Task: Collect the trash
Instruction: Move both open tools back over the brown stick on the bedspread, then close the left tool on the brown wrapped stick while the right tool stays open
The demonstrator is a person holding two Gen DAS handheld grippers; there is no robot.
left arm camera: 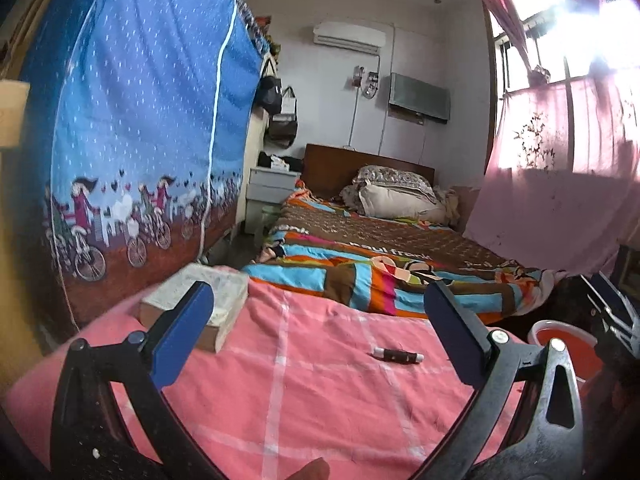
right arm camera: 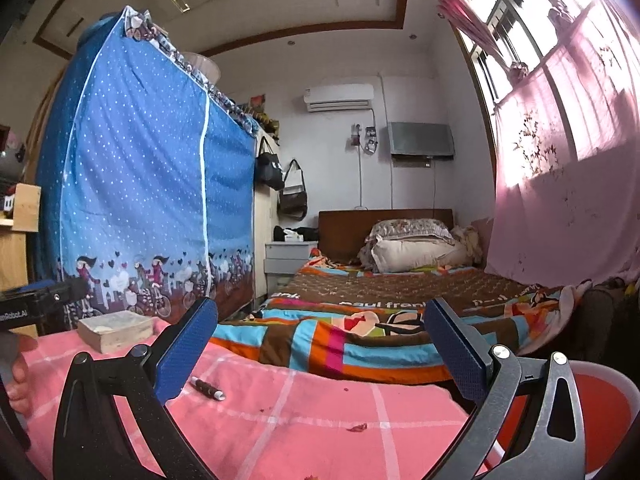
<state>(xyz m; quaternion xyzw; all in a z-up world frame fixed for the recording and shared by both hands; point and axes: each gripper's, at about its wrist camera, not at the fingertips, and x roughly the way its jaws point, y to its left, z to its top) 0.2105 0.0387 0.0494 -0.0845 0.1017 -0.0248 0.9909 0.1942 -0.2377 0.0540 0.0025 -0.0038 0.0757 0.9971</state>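
A small dark stick with white ends (left arm camera: 398,355) lies on the pink checked cloth (left arm camera: 320,400). It sits just inside the right finger of my left gripper (left arm camera: 320,320), which is open and holds nothing. In the right wrist view the same stick (right arm camera: 207,389) lies by the left finger of my right gripper (right arm camera: 320,340), also open and holding nothing. Tiny red scraps (right arm camera: 357,427) are scattered on the cloth (right arm camera: 280,432) below the right gripper. A red bin with a white rim (right arm camera: 600,412) stands at the lower right, also seen as the bin (left arm camera: 564,348).
A thick worn book (left arm camera: 200,304) lies at the cloth's far left corner. Beyond is a bed with a striped quilt (right arm camera: 360,332) and pillows (right arm camera: 412,248). A blue fabric wardrobe (right arm camera: 152,184) stands left, a pink curtain (right arm camera: 560,200) right. A hand (right arm camera: 18,376) holds the other tool's black housing (right arm camera: 36,300).
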